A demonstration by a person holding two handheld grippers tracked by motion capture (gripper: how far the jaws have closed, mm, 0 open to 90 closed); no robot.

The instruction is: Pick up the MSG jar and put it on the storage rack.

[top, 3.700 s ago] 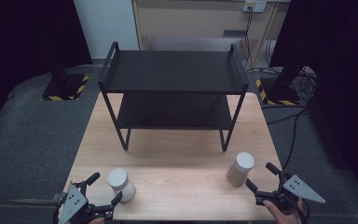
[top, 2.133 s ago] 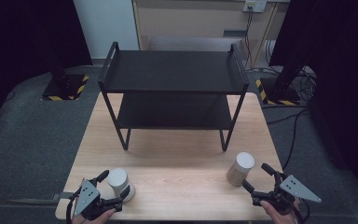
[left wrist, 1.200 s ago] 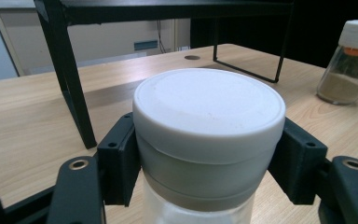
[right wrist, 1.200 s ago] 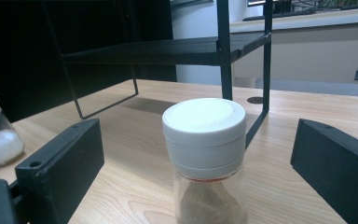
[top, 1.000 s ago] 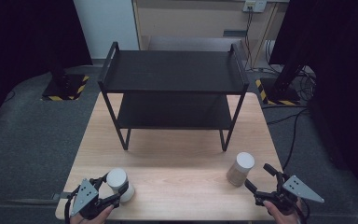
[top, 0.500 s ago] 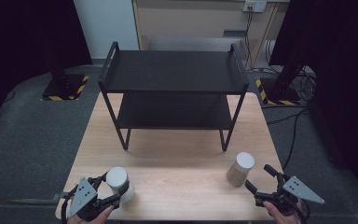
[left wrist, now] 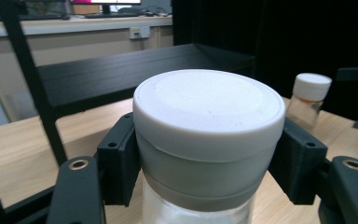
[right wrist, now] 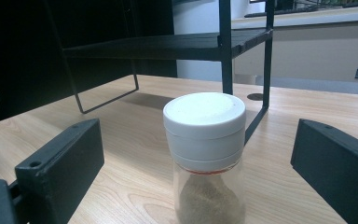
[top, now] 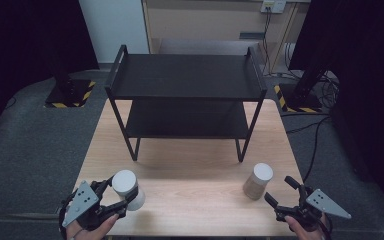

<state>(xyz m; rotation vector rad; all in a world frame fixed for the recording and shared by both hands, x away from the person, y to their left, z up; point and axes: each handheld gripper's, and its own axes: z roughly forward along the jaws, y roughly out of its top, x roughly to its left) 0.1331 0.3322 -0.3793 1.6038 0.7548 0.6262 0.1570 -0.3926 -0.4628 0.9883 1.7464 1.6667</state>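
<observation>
Two grippers at the near edge of one wooden table (top: 190,200). Left gripper (top: 114,197) clamped around a white-lidded jar (top: 126,186), jaws pressed against both sides just under the cap, as seen in the left gripper view (left wrist: 208,140); jar near the table's front left corner, tilted slightly in the high view, pale contents behind clear glass. Right gripper (top: 281,192) spread wide, holding nothing, jaws well apart on either side of a second jar (top: 258,181) without touching it; in the right gripper view (right wrist: 207,158) upright on the wood just ahead of the jaws, white cap, clear body, brown powder at the bottom. Two jars in all, one per side, well apart from each other.

Farther back, one black metal rack (top: 187,95) with two shelves, upper and lower, both bare, standing across the far half of the table on thin legs. Beyond the table, grey floor, two black stand bases with yellow-and-black striped edges (top: 70,95), and cables on the right.
</observation>
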